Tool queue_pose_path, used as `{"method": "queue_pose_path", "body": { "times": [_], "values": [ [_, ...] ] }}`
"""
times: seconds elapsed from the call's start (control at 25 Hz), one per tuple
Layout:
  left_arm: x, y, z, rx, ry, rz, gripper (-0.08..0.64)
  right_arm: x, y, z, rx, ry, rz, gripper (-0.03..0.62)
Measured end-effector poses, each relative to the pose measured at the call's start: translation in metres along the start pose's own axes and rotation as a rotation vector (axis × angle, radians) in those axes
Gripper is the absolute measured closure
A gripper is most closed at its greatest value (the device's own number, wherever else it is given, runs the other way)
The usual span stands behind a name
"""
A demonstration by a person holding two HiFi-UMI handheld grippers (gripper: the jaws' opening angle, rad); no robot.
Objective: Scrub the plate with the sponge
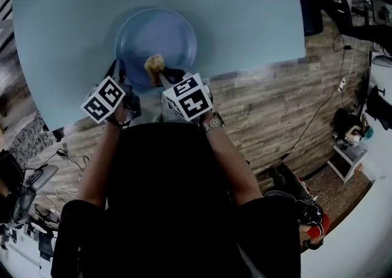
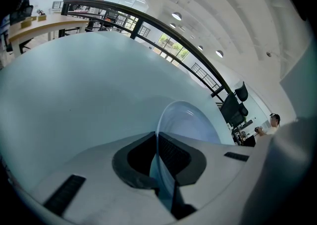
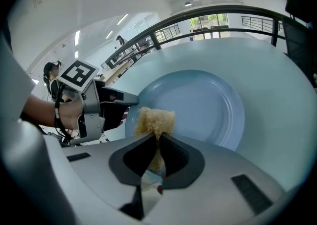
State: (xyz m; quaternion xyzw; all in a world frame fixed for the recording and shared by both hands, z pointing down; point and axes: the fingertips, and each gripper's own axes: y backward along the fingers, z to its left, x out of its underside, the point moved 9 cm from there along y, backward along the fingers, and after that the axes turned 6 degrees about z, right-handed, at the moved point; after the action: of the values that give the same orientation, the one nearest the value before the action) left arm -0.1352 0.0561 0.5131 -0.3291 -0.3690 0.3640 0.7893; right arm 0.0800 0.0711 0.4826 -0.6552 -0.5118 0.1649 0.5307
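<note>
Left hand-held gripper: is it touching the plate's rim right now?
Touching. The left gripper view shows the blue plate with its rim running between the jaws of the left hand-held gripper, which are closed on it from both sides.

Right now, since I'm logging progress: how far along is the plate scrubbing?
Done: the left hand-held gripper clamps the rim of the plate, and the right hand-held gripper grips the sponge. In hand: the sponge is at the plate's near edge. Left: scrubbing across the plate's face, it seems; no suds show.
</note>
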Motion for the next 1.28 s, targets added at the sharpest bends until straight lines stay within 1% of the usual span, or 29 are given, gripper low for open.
{"method": "queue_pose_path", "body": {
  "times": [0.2, 0.44, 0.84, 1.28],
  "values": [
    [0.002, 0.004, -0.002, -0.001, -0.006, 0.004, 0.554, 0.006, 0.011, -0.011, 0.042, 0.015, 0.0, 0.558],
    [0.002, 0.003, 0.0, -0.006, -0.008, 0.015, 0.554, 0.003, 0.019, -0.025, 0.083, 0.018, 0.022, 0.558],
    [-0.001, 0.003, 0.001, 0.002, -0.02, 0.033, 0.554, -0.007, 0.027, -0.044, 0.117, 0.04, 0.043, 0.558],
    [0.001, 0.002, 0.001, -0.02, -0.043, 0.051, 0.554, -0.022, 0.033, -0.071, 0.162, 0.064, 0.053, 0.558]
  ]
}}
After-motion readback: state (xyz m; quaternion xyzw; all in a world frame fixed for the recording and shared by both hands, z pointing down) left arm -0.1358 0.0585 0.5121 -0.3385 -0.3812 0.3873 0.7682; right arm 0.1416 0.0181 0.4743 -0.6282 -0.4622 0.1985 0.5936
